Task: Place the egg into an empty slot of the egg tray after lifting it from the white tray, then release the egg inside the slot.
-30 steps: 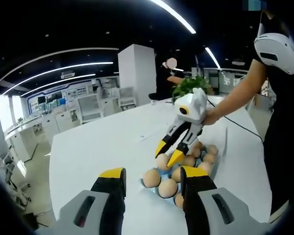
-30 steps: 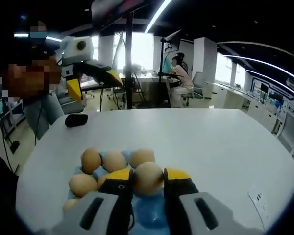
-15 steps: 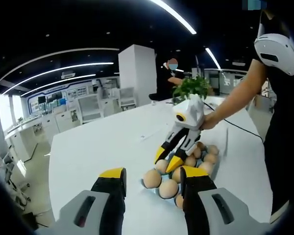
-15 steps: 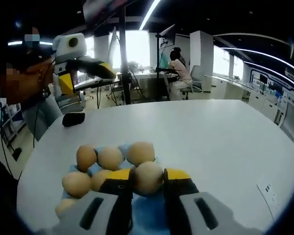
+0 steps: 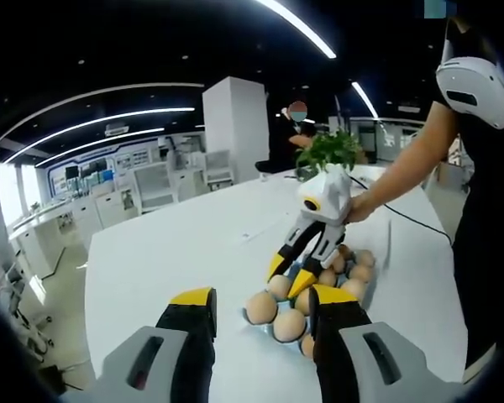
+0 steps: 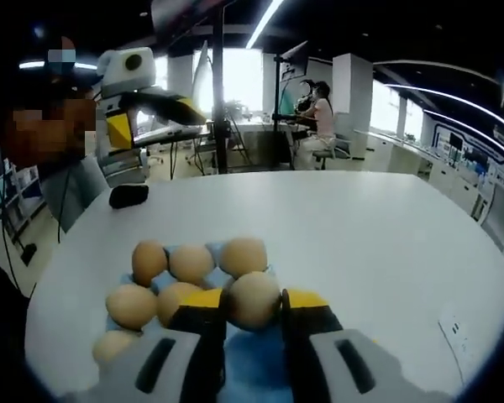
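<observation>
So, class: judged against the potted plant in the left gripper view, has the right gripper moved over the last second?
Yes. The right gripper, shut on an egg, has shifted slightly left, toward the camera, and lower relative to the potted plant, over the egg tray.

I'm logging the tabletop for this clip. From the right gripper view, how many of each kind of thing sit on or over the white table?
Eggs: 7, six in the blue egg tray, one held by the right hand-held gripper
Egg trays: 1
Black objects: 1
Total: 9
</observation>
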`<state>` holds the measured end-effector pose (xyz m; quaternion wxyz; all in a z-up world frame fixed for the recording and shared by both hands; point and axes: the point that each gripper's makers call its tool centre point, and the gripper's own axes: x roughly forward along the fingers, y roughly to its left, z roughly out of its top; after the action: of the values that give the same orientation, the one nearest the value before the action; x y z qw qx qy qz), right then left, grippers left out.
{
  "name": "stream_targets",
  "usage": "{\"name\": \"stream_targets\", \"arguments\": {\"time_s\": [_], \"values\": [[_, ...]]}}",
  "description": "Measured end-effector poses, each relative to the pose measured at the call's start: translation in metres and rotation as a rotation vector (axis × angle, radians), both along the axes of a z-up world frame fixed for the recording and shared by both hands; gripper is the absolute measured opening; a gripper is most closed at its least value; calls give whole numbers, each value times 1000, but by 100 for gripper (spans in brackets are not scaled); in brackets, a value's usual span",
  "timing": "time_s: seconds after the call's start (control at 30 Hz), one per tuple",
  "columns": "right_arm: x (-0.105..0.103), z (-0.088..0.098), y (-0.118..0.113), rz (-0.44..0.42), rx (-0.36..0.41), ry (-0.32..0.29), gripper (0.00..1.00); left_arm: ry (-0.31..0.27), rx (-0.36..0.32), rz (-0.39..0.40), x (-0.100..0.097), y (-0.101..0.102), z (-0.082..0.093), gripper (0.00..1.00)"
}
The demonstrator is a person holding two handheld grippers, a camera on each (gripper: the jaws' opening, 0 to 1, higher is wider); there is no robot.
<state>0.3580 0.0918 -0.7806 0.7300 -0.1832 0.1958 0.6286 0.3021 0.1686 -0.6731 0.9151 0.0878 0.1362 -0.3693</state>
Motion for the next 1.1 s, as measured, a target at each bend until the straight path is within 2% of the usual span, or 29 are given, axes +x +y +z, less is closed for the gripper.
{"name": "stream_targets", "arguments": {"time_s": [0.2, 0.7, 0.83, 1.1], "values": [[2, 14, -13, -29, 30, -2, 30, -7, 2, 4, 0, 2, 3, 44], [2, 25, -43, -76, 53, -5, 29, -11, 2, -1, 0, -2, 6, 44], [5, 23, -60, -103, 28, -31, 28, -11, 2, -2, 0, -2, 7, 45], [10, 28, -95, -171, 39, -34, 28, -8, 2, -9, 1, -6, 6, 44]]}}
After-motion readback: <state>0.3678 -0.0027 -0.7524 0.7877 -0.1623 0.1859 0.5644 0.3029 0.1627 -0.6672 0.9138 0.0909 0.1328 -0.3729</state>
